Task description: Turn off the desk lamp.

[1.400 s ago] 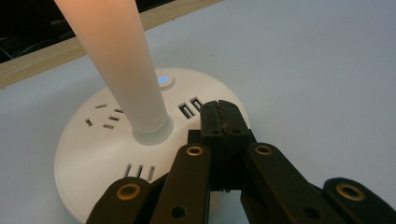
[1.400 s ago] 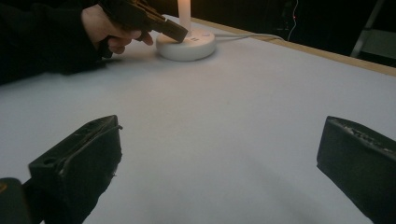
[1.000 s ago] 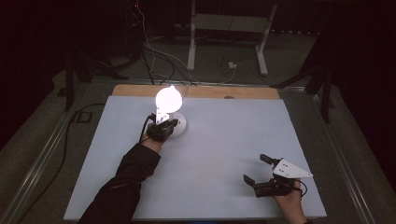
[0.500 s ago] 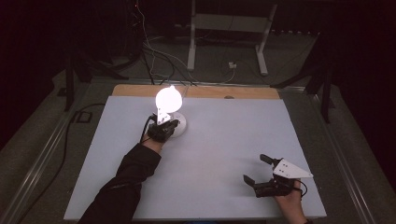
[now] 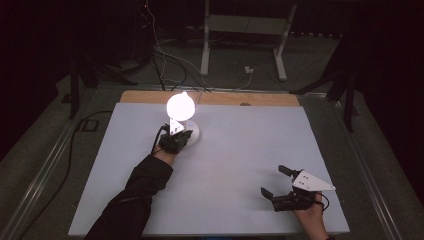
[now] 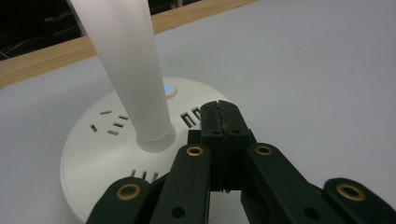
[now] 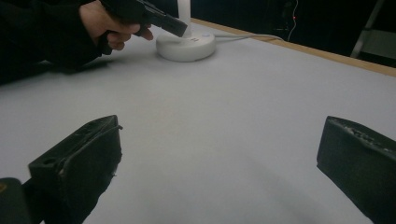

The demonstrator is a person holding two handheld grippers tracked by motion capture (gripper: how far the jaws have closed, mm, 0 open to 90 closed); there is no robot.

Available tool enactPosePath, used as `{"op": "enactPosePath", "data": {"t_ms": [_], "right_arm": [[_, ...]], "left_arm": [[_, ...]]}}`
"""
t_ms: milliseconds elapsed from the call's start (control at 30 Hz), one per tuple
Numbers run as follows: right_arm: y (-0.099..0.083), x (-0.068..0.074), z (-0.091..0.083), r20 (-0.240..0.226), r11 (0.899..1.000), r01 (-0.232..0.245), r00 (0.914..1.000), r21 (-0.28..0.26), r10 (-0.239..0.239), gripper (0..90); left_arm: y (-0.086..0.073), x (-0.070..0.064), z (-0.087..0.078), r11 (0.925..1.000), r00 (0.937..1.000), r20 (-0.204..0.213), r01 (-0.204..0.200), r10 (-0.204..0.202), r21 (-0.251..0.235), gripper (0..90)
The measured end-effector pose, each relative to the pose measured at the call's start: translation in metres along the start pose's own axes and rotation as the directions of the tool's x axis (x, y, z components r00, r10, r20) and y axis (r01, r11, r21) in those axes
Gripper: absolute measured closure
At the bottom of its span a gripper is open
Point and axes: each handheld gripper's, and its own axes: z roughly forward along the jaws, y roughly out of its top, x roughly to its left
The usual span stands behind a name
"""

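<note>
lit desk lamp seen far left on table; left gripper jaws closed, empty, over base; right gripper wide open, empty. lamp judged rigid, bottom-heavy; best gripped at stem.

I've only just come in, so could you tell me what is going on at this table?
A person works a lit desk lamp with two hand-held grippers. The left gripper, jaws shut, hovers over the lamp's round white base, near its glowing blue button. The right gripper rests open at the near right of the white table, holding nothing.
</note>
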Motion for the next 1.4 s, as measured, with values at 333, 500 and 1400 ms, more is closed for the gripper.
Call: {"op": "enactPosePath", "data": {"t_ms": [333,500,1400], "right_arm": [[0.000,0.000,0.000,-0.002,1.000,-0.001,1.0000,0.000,0.001,0.0],[0.000,0.000,0.000,-0.002,1.000,-0.001,1.0000,0.002,0.001,0.0],[0.000,-0.001,0.000,-0.002,1.000,-0.005,1.0000,0.000,0.005,0.0]], "left_arm": [[-0.003,0.001,0.003,0.9999,1.0000,-0.003,-0.003,0.003,0.011,90.0],[-0.005,0.000,0.005,0.9999,1.0000,-0.001,-0.006,0.006,0.015,90.0],[0.004,0.000,-0.005,0.9996,0.9993,0.029,0.023,-0.022,-0.019,89.5]]}}
